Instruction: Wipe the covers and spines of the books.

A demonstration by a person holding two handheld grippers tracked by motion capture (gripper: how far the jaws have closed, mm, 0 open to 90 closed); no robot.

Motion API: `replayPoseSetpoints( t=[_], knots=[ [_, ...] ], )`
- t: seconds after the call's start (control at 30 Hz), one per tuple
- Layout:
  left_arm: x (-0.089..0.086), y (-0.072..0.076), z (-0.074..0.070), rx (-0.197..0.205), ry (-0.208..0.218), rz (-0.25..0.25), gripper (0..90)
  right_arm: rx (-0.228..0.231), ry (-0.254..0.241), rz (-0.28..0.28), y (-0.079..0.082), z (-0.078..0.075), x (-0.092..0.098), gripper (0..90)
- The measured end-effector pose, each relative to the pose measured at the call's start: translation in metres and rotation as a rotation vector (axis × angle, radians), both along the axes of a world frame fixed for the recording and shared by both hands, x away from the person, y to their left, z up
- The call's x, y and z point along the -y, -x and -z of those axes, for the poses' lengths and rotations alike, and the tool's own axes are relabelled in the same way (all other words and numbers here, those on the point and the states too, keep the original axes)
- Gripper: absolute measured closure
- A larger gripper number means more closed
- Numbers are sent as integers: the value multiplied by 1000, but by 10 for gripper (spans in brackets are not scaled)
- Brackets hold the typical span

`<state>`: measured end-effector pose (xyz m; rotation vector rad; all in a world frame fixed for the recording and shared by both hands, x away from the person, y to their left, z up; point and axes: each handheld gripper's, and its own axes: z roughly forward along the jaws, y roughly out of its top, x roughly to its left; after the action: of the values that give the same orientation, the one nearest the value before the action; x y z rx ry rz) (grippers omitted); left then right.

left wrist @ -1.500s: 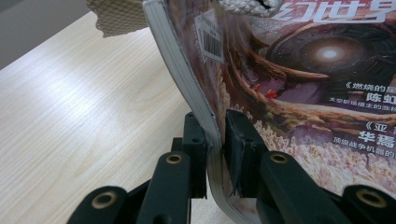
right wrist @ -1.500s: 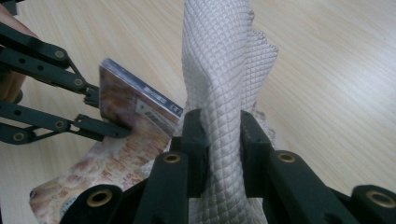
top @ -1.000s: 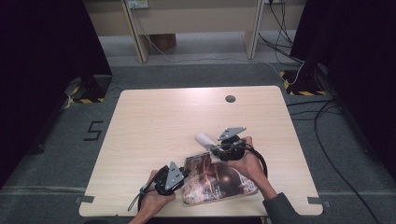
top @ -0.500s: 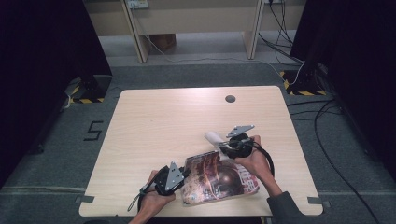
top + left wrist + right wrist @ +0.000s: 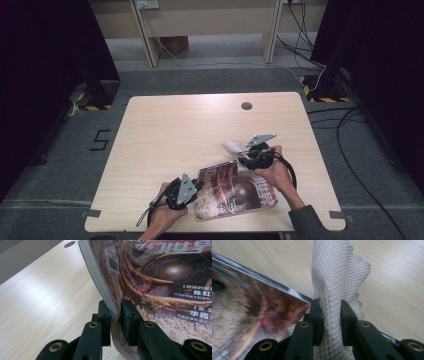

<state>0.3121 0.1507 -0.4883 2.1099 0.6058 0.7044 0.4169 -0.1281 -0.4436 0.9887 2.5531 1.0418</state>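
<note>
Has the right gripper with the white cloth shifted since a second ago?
Yes. The right gripper, shut on the white cloth, has slid slightly rightward over the magazine, toward the table's right edge.

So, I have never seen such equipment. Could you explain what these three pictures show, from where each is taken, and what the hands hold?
A person sits at a wooden table and holds a hand tool with two black jaws in each hand; there is no robot arm. The high view looks down from above the person. The other two views come from small cameras on the tools, looking along their jaws. The left tool is shut on the edge of a magazine, which lies on the table near the person. The right tool is shut on a white quilted cloth, held above the magazine's far corner.
</note>
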Motion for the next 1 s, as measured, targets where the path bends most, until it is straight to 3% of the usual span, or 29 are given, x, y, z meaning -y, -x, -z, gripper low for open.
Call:
replayPoseSetpoints(
  t=[0.13,0.23,0.77,1.0],
  knots=[
    [0,1,-1,4,0,2,786,10,-18,-49,6,-6,-10,767],
    [1,1,-1,8,-3,5,787,25,1,-64,8,-8,-13,768],
    [1,2,-2,18,-12,12,788,-21,58,97,-18,15,32,768],
    [2,2,-1,18,-13,9,788,-25,62,108,-21,17,36,769]
  ],
)
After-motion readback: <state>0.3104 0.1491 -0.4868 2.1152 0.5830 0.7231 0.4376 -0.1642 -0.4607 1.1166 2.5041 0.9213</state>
